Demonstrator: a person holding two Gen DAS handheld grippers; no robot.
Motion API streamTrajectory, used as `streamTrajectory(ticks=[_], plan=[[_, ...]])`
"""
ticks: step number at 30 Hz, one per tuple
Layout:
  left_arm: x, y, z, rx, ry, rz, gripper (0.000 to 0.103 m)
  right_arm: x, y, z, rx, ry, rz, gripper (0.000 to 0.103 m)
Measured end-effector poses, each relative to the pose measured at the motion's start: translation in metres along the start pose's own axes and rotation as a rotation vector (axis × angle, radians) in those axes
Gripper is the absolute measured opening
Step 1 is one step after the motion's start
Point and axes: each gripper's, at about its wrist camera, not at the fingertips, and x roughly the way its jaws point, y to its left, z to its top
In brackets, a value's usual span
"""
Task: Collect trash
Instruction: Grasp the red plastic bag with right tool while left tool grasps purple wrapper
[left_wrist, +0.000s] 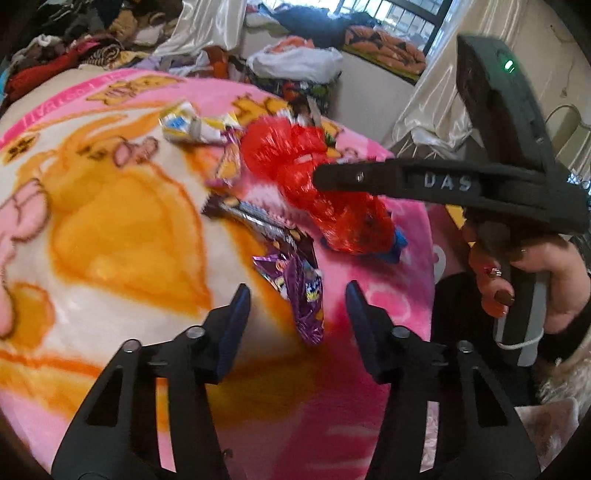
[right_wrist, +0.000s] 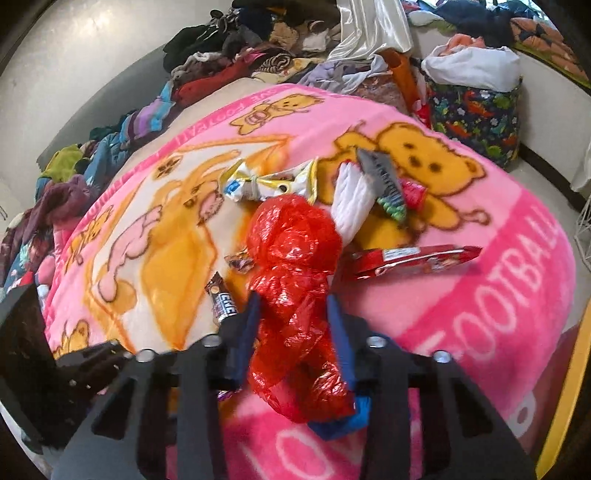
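Note:
A crumpled red plastic bag (right_wrist: 295, 280) lies on a pink bear blanket (right_wrist: 461, 314); it also shows in the left wrist view (left_wrist: 314, 184). My right gripper (right_wrist: 293, 306) is shut on the red bag, blue pads on both sides of it; its black body (left_wrist: 443, 181) crosses the left wrist view. My left gripper (left_wrist: 297, 299) is open and empty just above a purple wrapper (left_wrist: 303, 291). More wrappers lie around: a white-yellow packet (right_wrist: 266, 182), a red packet (right_wrist: 410, 260), a brown bar wrapper (right_wrist: 221, 299), a white-and-grey one (right_wrist: 369, 184).
Heaps of clothes (right_wrist: 207, 74) line the far and left side of the bed. A dinosaur-print basket (right_wrist: 476, 118) with white cloth stands at the far right. A blue scrap (right_wrist: 347, 421) lies under the red bag.

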Motion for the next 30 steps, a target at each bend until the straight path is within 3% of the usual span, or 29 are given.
streamTrajectory(ticks=[4,10,19,30], plan=[[0.01,-0.002,-0.003,0.002,0.041,0.016,0.014,-0.011,0.006,-0.002,-0.013,-0.041,0.023,0.013],[-0.01,-0.011,-0.001,0.046,-0.022,0.003,0.012,-0.048,0.004,-0.004,0.021,-0.149,0.038,0.013],[-0.047,-0.024,0.026,0.083,-0.14,0.013,0.012,-0.088,-0.005,-0.002,0.047,-0.24,-0.001,0.013],[-0.05,-0.044,0.039,0.113,-0.173,-0.008,0.012,-0.125,-0.016,-0.015,0.075,-0.314,-0.043,0.013]])
